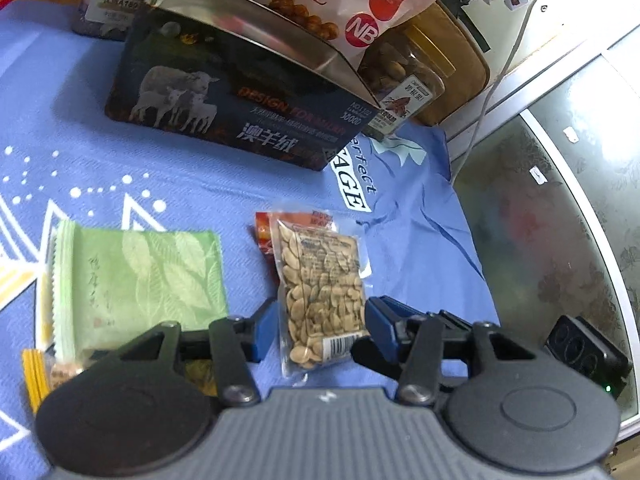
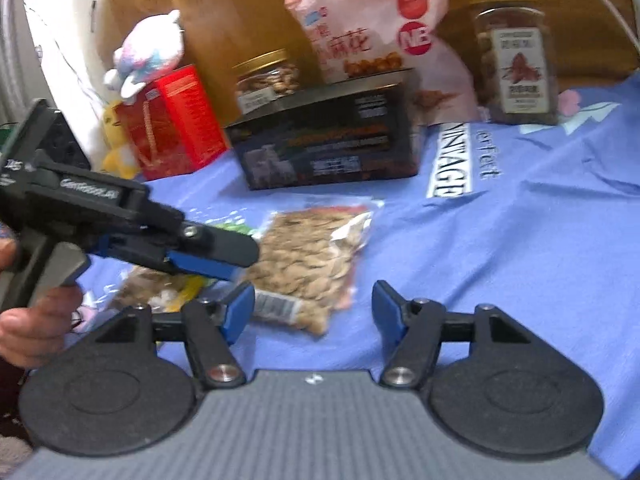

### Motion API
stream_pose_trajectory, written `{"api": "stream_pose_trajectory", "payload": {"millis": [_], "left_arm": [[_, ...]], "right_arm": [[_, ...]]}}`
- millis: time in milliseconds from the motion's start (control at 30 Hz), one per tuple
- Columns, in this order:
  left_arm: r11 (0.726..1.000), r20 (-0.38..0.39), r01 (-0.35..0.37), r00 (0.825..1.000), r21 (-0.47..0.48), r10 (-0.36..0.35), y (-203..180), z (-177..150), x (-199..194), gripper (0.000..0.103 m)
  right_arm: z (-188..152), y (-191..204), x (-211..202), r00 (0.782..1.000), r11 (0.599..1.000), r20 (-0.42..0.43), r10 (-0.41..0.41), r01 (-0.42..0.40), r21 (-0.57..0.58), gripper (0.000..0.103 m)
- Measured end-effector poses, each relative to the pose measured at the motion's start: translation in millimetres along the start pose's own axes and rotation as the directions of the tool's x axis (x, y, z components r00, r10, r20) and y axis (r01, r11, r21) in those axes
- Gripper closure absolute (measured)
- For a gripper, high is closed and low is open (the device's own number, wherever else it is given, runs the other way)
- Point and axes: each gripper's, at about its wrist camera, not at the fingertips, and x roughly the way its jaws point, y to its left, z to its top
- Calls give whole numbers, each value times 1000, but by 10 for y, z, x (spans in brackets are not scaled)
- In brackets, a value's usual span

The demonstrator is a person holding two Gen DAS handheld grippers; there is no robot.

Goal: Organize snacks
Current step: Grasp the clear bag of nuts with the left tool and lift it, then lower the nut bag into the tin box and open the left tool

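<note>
The left tool (image 1: 322, 322) stands partly open, its blue pads (image 1: 266, 330) flanking the lower end of a clear seed packet (image 1: 320, 288) that lies flat on the blue cloth (image 1: 400, 248); whether the pads touch the packet cannot be told. The right tool (image 2: 314, 306) is open wider and holds nothing, with the packet's barcode end just beside its left pad (image 2: 238, 312). A green packet (image 1: 136, 280) lies left of the seeds. Beyond them stands a dark box (image 1: 224, 120) with a pink bag (image 1: 340, 4) in it, and a jar (image 2: 514, 56) beside it.
</note>
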Motion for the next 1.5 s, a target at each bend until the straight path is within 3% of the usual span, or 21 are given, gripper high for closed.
{"api": "stream_pose_trajectory", "payload": {"millis": [100,233,400,767,1000,1167,1333,1433,1500], "left_arm": [[1000,3,11,1000,7,-12,-37,37,73,58],[1000,7,5,1000,18,-5,-101,29,45,62],[997,72,61,995,47,-65,-243,67,-199,66],[993,255,18,966,118,-48,-416,574,-646,66],[985,313,34,946,168,-86,-430,1208,-559,66],[980,268,27,960,199,-81,-355,1473,-143,66],[990,203,15,978,142,-44,-145,1581,254,65],[992,224,-39,974,116,12,-67,1590,309,52],[992,256,-72,966,105,43,-40,1604,253,50]], "right_arm": [[3,68,51,1000,998,-5,-14,13,-54,35],[-20,154,-19,998,994,41,-57,61,-95,64],[108,161,-160,992,997,116,-42,50,-67,73],[728,440,67,970,988,241,25,13,-155,73],[1204,370,318,941,971,338,-28,106,-215,73],[1297,112,629,943,957,310,-122,194,-216,72],[1272,-126,815,958,962,235,-162,206,-179,70],[1244,-135,758,951,961,263,-160,211,-178,61],[1250,-135,683,940,960,295,-169,225,-169,59]]}}
